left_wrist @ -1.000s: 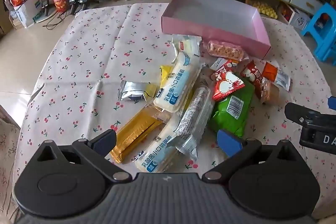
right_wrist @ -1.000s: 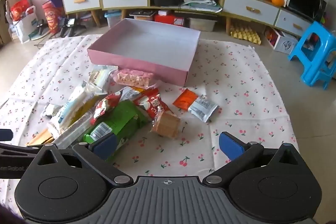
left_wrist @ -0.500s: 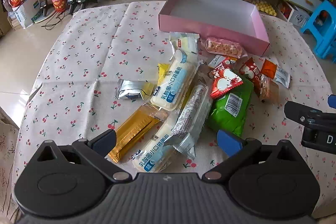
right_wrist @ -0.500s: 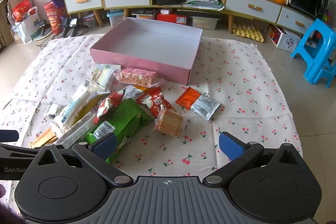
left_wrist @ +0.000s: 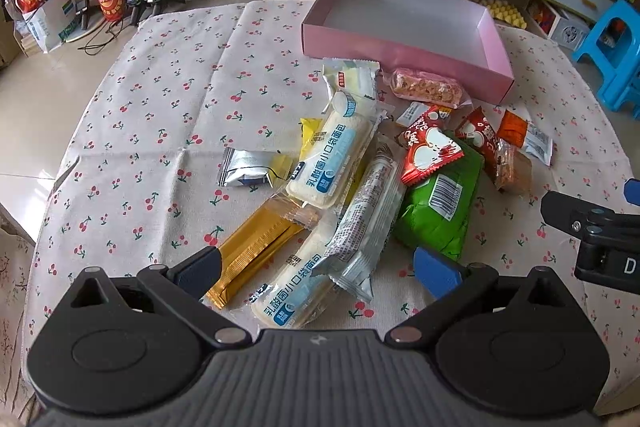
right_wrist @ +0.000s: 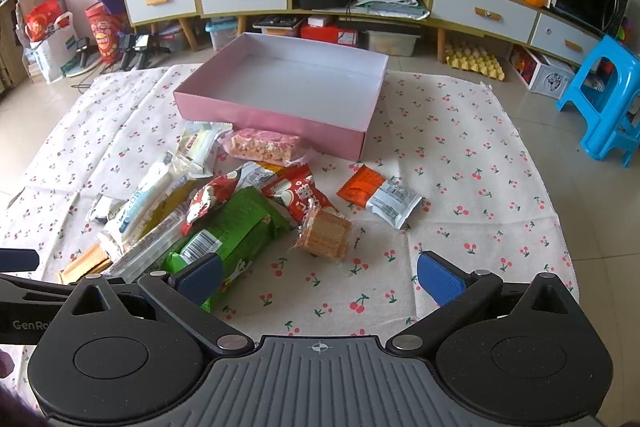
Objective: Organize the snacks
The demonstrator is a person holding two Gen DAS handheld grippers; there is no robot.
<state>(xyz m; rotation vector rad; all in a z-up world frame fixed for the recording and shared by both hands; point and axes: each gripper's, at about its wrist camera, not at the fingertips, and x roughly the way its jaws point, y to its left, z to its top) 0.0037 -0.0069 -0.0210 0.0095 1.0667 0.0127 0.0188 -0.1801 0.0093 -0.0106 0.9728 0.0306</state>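
box: shallow pink cardboard box (right_wrist: 280, 83), empty, upper centre
snacks: loose wrapper pile (left_wrist: 360, 179) mid-frame, in front of box
left gripper (left_wrist: 316, 271): jaws apart, nearest long white-blue bread pack (left_wrist: 296, 283), long axis diagonal
right gripper (right_wrist: 320, 277): jaws apart, empty

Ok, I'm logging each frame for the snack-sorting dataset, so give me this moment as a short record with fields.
container: shallow pink cardboard box, nothing inside
snacks: loose pile on the cherry-print tablecloth, in front of the box
nearest box: pink puffed-rice bar
set apart: orange-and-white packet, right of the pile
left gripper: open, empty, over the pile's near end
right gripper: open, empty
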